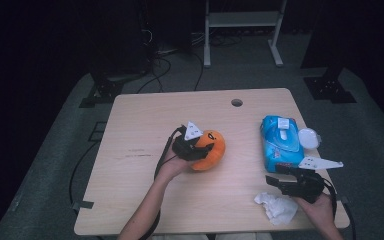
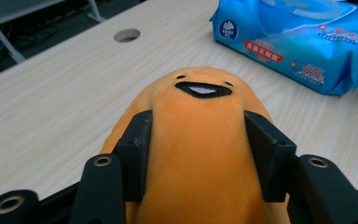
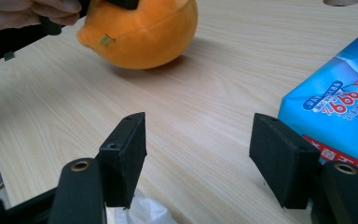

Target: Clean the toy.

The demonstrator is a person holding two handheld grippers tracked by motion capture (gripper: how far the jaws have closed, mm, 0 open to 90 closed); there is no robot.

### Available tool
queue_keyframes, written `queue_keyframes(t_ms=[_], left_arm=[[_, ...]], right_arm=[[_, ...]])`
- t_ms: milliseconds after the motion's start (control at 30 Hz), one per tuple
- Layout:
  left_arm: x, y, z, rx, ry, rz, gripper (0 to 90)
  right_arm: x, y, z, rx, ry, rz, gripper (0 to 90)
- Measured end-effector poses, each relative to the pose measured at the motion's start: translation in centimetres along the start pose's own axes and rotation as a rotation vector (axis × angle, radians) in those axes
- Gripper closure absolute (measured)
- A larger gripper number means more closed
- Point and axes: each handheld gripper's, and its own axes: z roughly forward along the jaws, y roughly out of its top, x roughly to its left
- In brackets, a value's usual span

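Plush (image 2: 200,154) felt soft and light; my left claw (image 2: 198,156) pinched its orange middle, right claw (image 3: 198,158) stood wide, empty.

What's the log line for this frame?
left gripper: shut on toy | right gripper: open, nothing between | wipe: on table, by right gripper

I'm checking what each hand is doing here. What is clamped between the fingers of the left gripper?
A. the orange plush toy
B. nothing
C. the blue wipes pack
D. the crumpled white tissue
A: in the left gripper view the left gripper has both black fingers pressed into the sides of the orange plush toy, while the wipes pack lies apart on the table.
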Motion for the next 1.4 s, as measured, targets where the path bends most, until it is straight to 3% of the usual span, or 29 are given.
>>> queue_keyframes(t_ms=[67, 167, 533, 833, 1400], left_arm=[[-0.1, -0.4, 0.4, 0.013, 0.001, -0.008, 43.2], [-0.1, -0.6, 0.2, -0.008, -0.007, -0.033, 38.4], [-0.2, 0.0, -1.8, -0.034, -0.02, -0.04, 26.6], [0.1, -1.2, -3.2, -0.029, -0.021, -0.066, 23.1], [-0.1, -3.1, -5.8, -0.03, -0.023, -0.071, 20.5]], right_arm=[[0.0, 0.0, -0.1, -0.002, -0.001, 0.0, 34.9], [-0.1, 0.0, -0.2, -0.002, -0.005, 0.005, 34.9], [0.0, 0.0, -0.1, 0.004, -0.009, 0.004, 34.7], [-0.4, -0.2, -0.2, 0.005, -0.014, 0.01, 35.0], [-0.5, -0.4, 0.2, 0.024, -0.016, 0.018, 34.9]])
